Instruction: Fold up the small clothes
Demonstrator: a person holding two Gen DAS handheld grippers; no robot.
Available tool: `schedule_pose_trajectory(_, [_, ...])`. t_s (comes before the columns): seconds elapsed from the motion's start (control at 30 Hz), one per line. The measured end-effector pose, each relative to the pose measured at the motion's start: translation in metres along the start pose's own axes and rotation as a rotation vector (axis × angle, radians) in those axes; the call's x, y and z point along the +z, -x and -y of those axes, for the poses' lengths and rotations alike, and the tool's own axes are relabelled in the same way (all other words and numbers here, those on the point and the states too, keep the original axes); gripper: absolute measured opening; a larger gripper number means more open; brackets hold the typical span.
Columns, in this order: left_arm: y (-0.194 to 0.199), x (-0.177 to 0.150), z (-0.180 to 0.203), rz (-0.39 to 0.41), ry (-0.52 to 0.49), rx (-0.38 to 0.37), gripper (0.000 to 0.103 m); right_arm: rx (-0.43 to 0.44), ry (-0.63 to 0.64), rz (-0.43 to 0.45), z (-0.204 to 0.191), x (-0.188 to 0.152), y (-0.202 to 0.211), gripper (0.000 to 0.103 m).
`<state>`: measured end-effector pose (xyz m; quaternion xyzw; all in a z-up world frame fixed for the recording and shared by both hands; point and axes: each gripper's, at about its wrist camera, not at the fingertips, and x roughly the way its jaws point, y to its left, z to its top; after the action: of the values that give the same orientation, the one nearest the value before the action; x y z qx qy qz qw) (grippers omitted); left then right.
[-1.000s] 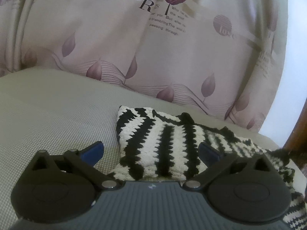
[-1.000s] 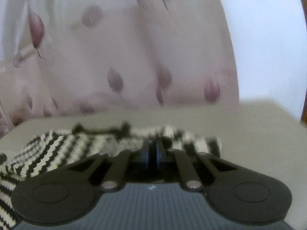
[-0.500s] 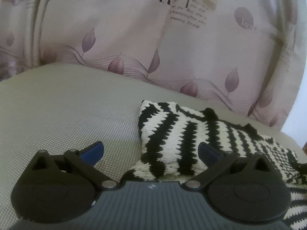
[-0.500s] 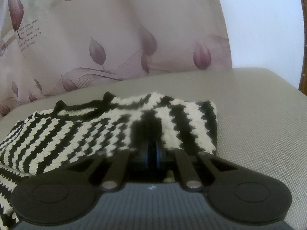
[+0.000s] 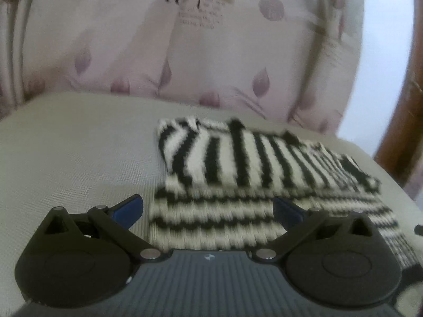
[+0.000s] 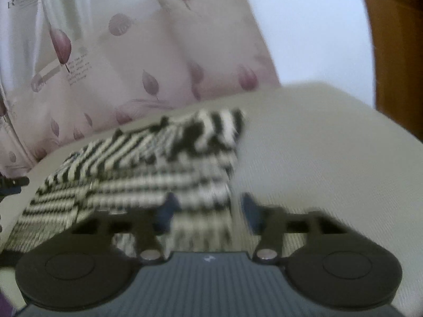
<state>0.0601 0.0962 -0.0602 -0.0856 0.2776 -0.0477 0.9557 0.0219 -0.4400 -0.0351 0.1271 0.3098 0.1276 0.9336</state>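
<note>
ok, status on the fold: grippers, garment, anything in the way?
Left gripper open, empty. Right gripper opening, clamping nothing. Striped knit lies on the cushion, far part folded over. Nothing in the way.

Chunky black-and-white knit garment (image 5: 253, 169) lies on a matt, finely woven grey surface (image 5: 79, 158); behind, a soft leaf-printed cloth curtain (image 5: 211, 52).

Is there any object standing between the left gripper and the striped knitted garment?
Nothing visible does. The left gripper is open just above the striped knitted garment, which lies partly folded on the grey cushion; no other object lies between them.
</note>
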Motion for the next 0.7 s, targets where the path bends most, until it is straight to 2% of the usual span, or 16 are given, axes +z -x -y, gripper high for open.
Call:
schedule_pose_trajectory(0.13, [0.021,-0.022,-0.006,-0.050,0.024,-0.016,0.101,-0.006,0.016,-0.019,-0.003,-0.035,0.035,0.067])
schedule_pose_trajectory(0.23, [0.034,-0.034,-0.012,-0.055,0.058,-0.008,0.100,-0.005,0.024,-0.039,-0.009,-0.054,0.041,0.065])
schedule_pose_trajectory(0.33, [0.045,-0.040,-0.017,-0.070,0.095,-0.042,0.095,0.009,0.023,-0.020,-0.013,-0.062,0.044,0.065])
schedule_pose_trajectory(0.4, [0.049,-0.045,-0.018,-0.091,0.114,-0.074,0.091,0.027,0.023,-0.019,-0.017,-0.063,0.041,0.057])
schedule_pose_trajectory(0.43, [0.050,-0.047,-0.019,-0.109,0.128,-0.081,0.083,0.033,0.030,-0.023,-0.020,-0.064,0.039,0.048])
schedule_pose_trajectory(0.47, [0.049,-0.050,-0.021,-0.136,0.149,-0.093,0.073,0.038,0.041,-0.022,-0.023,-0.065,0.038,0.045])
schedule_pose_trajectory(0.5, [0.047,-0.053,-0.023,-0.165,0.172,-0.107,0.069,0.047,0.047,-0.021,-0.026,-0.066,0.037,0.044])
schedule_pose_trajectory(0.57, [0.050,-0.057,-0.026,-0.154,0.199,-0.128,0.069,0.067,0.024,-0.018,-0.026,-0.067,0.036,0.041])
schedule_pose_trajectory(0.6, [0.051,-0.059,-0.027,-0.155,0.206,-0.139,0.069,0.080,0.000,-0.021,-0.024,-0.066,0.036,0.036])
schedule_pose_trajectory(0.63, [0.052,-0.060,-0.028,-0.156,0.212,-0.148,0.068,0.096,-0.027,-0.028,-0.022,-0.066,0.036,0.027])
schedule_pose_trajectory(0.7, [0.053,-0.062,-0.028,-0.165,0.227,-0.174,0.063,0.128,-0.075,-0.041,-0.015,-0.066,0.037,0.022])
